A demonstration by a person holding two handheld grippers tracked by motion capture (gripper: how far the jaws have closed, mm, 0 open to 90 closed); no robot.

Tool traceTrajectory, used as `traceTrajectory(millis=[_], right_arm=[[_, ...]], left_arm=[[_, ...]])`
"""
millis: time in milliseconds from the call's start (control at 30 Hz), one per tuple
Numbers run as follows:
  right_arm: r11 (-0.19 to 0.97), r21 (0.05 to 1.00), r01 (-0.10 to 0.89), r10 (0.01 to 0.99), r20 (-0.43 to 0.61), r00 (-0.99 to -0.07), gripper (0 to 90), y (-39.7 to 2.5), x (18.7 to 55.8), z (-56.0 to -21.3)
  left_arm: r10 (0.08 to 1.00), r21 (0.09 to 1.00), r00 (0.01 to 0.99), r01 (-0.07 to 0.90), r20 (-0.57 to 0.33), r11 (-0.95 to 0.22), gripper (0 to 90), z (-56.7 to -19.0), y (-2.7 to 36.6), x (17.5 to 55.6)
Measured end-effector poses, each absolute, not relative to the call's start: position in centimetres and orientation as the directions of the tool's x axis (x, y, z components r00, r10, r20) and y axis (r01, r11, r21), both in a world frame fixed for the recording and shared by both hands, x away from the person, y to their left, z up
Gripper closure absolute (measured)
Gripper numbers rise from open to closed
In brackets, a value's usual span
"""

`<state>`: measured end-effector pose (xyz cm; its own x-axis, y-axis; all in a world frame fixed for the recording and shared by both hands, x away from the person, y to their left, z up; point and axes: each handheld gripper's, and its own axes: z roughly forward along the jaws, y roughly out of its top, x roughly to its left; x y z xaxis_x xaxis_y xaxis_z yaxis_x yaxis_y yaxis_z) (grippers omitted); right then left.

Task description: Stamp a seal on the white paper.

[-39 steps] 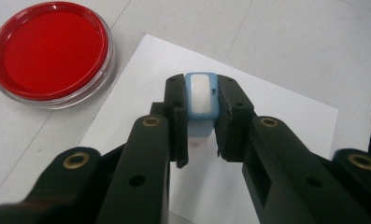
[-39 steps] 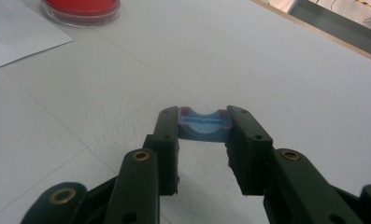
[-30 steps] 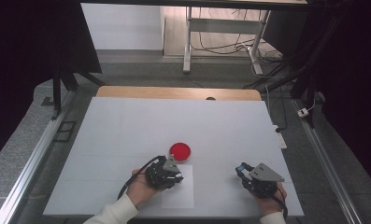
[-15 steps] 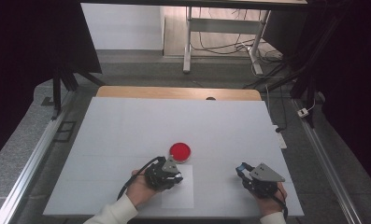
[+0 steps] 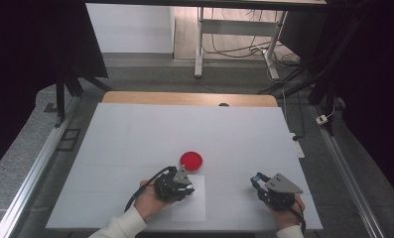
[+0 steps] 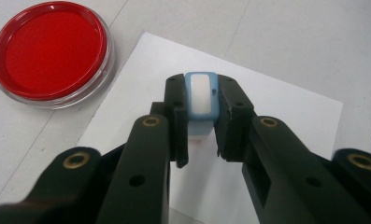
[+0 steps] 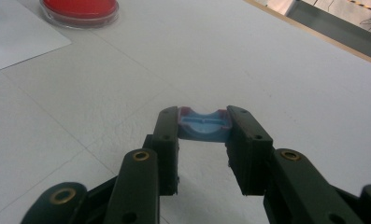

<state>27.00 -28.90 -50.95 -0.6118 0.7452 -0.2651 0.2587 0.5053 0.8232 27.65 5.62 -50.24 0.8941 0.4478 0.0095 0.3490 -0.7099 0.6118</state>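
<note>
My left gripper (image 6: 199,112) squeezes the blue stamp (image 6: 200,95) over the paper (image 6: 276,112) — ready to press; my right gripper (image 7: 203,128) pinches its blue cap (image 7: 203,125) aside.

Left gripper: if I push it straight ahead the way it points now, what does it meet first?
Probably the white paper sheet under the left gripper and its blue-rimmed stamp. The red ink pad sits off to one side.

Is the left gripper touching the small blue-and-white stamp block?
Touching. The left gripper view shows the left gripper with both black jaws pressed flush against the sides of the small blue-and-white stamp block, no gap, above the white paper sheet.
</note>
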Motion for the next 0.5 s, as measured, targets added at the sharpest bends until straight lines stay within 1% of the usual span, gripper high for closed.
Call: traceTrajectory(millis=[267, 433, 500], right_arm=[[0.507, 0.822, 0.259, 0.745, -0.267, -0.611, 65.1, -28.94, 27.0, -50.92], [0.506, 0.823, 0.257, 0.745, -0.267, -0.612, 65.1, -28.99, 27.03, -50.94], [0.506, 0.823, 0.257, 0.746, -0.268, -0.61, 65.1, -29.02, 27.04, -50.94]], left_arm=[[0.45, 0.614, 0.893, 0.348, 0.014, -0.709, 76.1, -50.23, 5.58, 27.57], [0.456, 0.624, 0.89, 0.359, -0.006, -0.694, 75.9, -50.01, 5.78, 27.71], [0.459, 0.621, 0.888, 0.36, -0.001, -0.696, 75.8, -49.75, 5.87, 27.71]])
